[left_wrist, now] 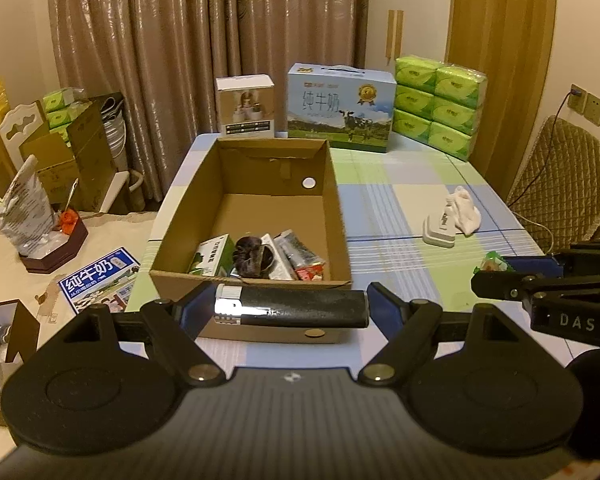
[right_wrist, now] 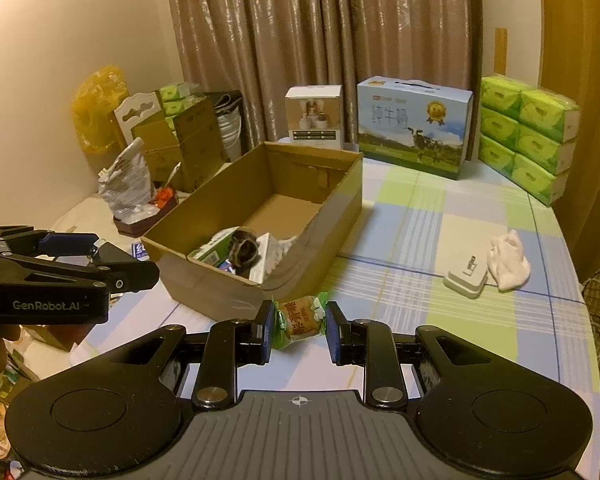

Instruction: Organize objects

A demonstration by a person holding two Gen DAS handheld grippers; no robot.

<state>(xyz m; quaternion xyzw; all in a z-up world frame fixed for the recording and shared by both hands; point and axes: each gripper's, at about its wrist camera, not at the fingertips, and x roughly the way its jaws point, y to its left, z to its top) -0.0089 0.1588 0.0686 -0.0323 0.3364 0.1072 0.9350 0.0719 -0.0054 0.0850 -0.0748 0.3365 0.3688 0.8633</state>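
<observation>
Checked tablecloth (left_wrist: 400,216) fills mid-frame; we see the left gripper (left_wrist: 288,310) pinching a lighter (left_wrist: 288,310) lengthwise at the box (left_wrist: 256,280), right gripper (right_wrist: 298,326) clamping a candy (right_wrist: 300,320).

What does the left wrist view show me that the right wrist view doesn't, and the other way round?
Only the left wrist view: the left gripper clamped endwise on a black lighter, and the red snack packet inside the cardboard box.

Only the right wrist view: the right gripper shut on a green-wrapped candy, shown whole with its label; the left view catches just a corner.

Both: the box with the dark scrunchie inside, the white charger and white sock on the checked tablecloth, and the milk carton.
</observation>
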